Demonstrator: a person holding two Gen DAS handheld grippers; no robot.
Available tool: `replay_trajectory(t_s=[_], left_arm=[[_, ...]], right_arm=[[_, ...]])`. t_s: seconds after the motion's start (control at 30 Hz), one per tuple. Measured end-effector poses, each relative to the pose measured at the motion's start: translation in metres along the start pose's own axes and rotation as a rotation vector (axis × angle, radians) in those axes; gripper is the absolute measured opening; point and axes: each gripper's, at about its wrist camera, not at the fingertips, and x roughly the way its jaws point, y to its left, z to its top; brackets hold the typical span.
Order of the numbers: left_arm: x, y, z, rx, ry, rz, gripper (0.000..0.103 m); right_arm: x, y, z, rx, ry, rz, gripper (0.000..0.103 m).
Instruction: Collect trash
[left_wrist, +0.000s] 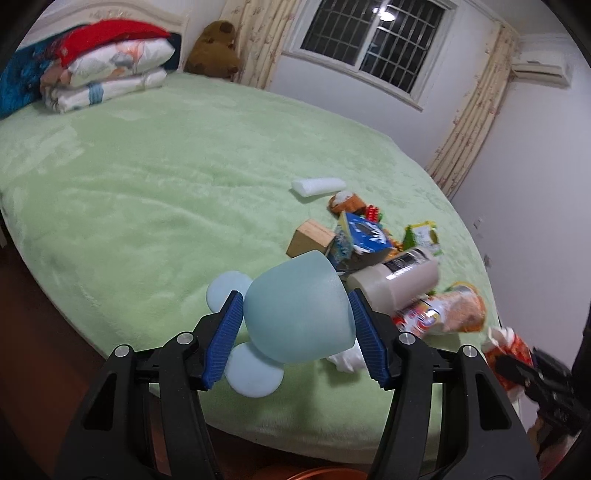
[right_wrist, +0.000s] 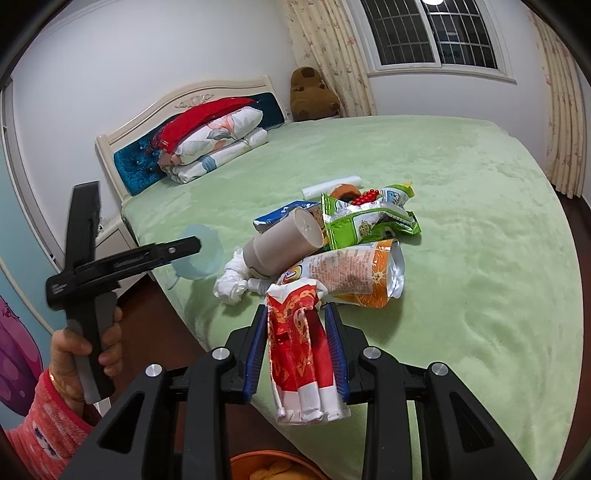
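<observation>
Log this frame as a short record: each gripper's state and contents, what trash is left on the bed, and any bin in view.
left gripper: shut on pale blue plastic goblet, held at the bed's near edge
right gripper: shut on red and white wrapper
surface: green bedspread
remaining pile: beige cup, orange snack bag, green snack bag, crumpled white tissue
bin: orange rim below the right gripper, contents unclear
</observation>
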Motion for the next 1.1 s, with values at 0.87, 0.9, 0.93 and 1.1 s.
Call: replay_trajectory(t_s=[0.87, 0.9, 0.93, 1.1], left_arm=[[-0.010, -0.067, -0.243, 0.181, 0.568, -0.034, 0.058], [-0.005, -0.068, -0.251, 0.179, 0.590, -0.034, 0.058], [0.001, -0.069, -0.260, 0.172, 0.617, -0.032, 0.058], [0.017, -0.072, -0.283, 0.188, 0.685, -0.019, 0.058]], right_arm=[[-0.004, 0.004, -0.156, 0.131, 0.465, 0.061, 0.032], [0.000, 0.005, -0.161, 0.134, 0.481, 0.058, 0.032], [0.005, 0.006, -0.167, 0.142, 0.500, 0.057, 0.032], [0.027, 0.005, -0.192, 0.181, 0.593, 0.056, 0.038]])
